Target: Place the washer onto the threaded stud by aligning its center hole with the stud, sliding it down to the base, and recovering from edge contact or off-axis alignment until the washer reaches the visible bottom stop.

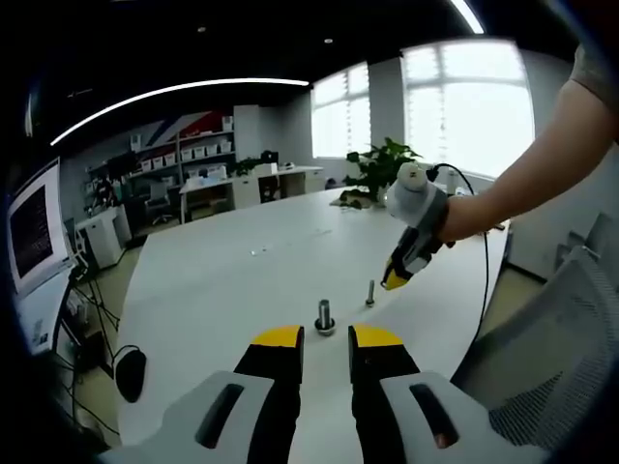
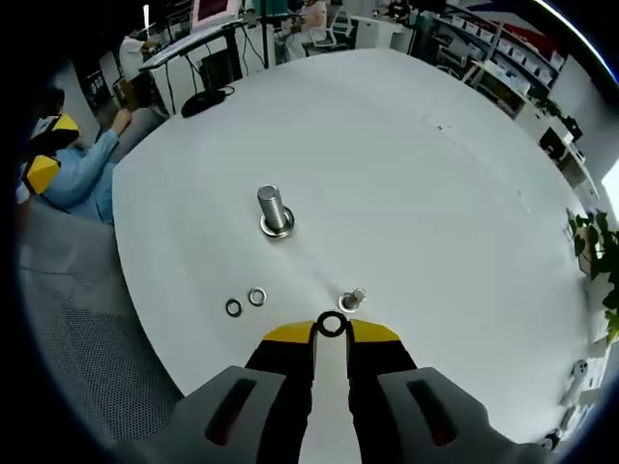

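On worktop [image 2: 435, 193]: right tool [image 2: 332, 329] pinching washer [image 2: 332, 325] beside small stud [image 2: 354, 299]. Left tool [image 1: 327, 338] spread, idle. Next: centre hole over stud.

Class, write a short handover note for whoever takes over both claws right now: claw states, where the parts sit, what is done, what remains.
Right claw: shut on a washer, held just short of the small stud.
Left claw: open, empty, facing the large stud.
Two spare washers lie loose on the white table.
Done: washer picked up.
Left: centre its hole over the small stud, slide it down to the base.
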